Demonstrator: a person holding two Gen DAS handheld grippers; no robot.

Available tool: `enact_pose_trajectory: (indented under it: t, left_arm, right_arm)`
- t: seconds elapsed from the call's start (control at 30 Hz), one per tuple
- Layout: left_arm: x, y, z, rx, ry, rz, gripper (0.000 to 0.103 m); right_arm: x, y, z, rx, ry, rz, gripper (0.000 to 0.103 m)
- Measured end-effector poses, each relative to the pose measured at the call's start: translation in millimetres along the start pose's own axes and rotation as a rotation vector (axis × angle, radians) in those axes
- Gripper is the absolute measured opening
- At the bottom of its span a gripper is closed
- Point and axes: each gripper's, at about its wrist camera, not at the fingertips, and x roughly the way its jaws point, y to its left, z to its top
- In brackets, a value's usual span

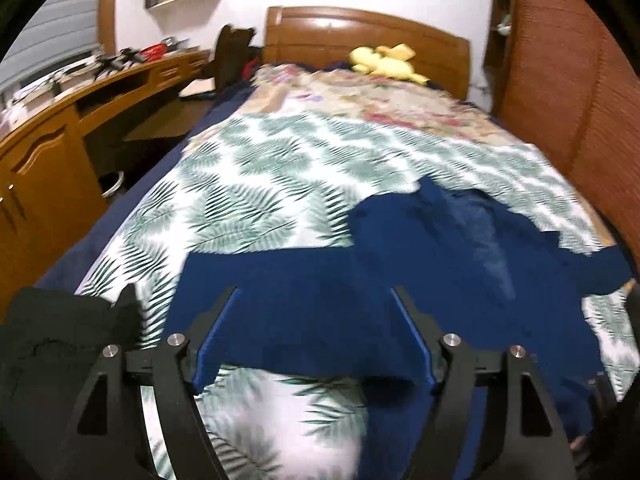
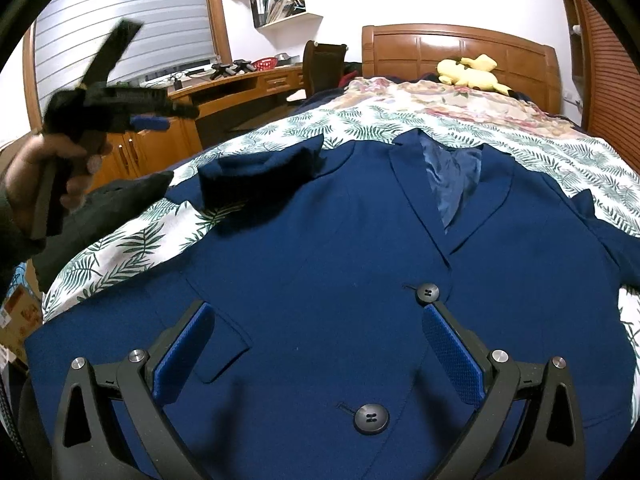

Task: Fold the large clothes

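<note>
Left gripper (image 1: 314,292) hangs over the bed w/ jaws apart, nothing between them; from the right wrist view it's up in the air at the left, held in a hand (image 2: 44,176). Right gripper (image 2: 314,312) hovers low over the navy blazer (image 2: 320,248), jaws wide, not pinching cloth. Blazer lies front-up on the leaf-print sheet (image 1: 248,184), buttoned, lapels toward the headboard (image 1: 360,36); one sleeve is folded across near the shoulder. Yellow plush toy (image 2: 472,72) sits by the headboard, well apart from the blazer.
</note>
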Motion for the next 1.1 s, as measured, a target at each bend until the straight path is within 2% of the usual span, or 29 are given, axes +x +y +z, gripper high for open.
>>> enact_pose_trajectory:
  t: [0.33,0.47,0.57,0.63,0.7,0.73,0.83,0.9,1.0,1.1]
  left_arm:
    - [78.2,77.6,-43.3,-0.121,0.133,0.136,0.075]
    - [98.8,96.7,-58.3,-0.229,0.211,0.087,0.075]
    - [101.3,95.4,-60.6,-0.245,0.206,0.094,0.073]
    - [103.0,91.3,-59.4,-0.226,0.211,0.109,0.058]
    - [105.9,88.9,-57.7,-0.215,0.221,0.103,0.016]
    - [107.5,86.4,-56.6,-0.216,0.233,0.077,0.007]
    - [101.8,80.2,-48.7,-0.231,0.239,0.068,0.005]
    - [89.2,73.8,-41.7,-0.239,0.213,0.059,0.004]
    - [57.6,46.4,-24.2,-0.198,0.145,0.049,0.004]
    - [16.7,4.2,-5.5,-0.116,0.070,0.014,0.004]
  right_arm:
    - [3.4,-2.1,0.0,0.007,0.012,0.006,0.103]
    - [4.0,-1.6,-0.9,0.004,0.015,0.007,0.103]
    - [3.0,-1.5,-1.7,0.004,0.014,0.007,0.103]
    - [3.0,-1.4,-1.7,0.004,0.012,0.005,0.103]
    - [2.8,-1.5,-1.7,0.004,0.010,0.005,0.103]
    - [2.4,-1.5,-2.2,0.004,0.007,0.004,0.103]
    - [-0.4,0.1,-3.1,-0.001,-0.006,0.002,0.103]
    - [-1.4,-0.1,-3.8,-0.002,-0.010,-0.002,0.103]
    - [-7.1,-0.5,-3.9,0.000,-0.018,-0.013,0.103]
    - [-19.4,0.5,-2.7,-0.013,-0.043,-0.033,0.103]
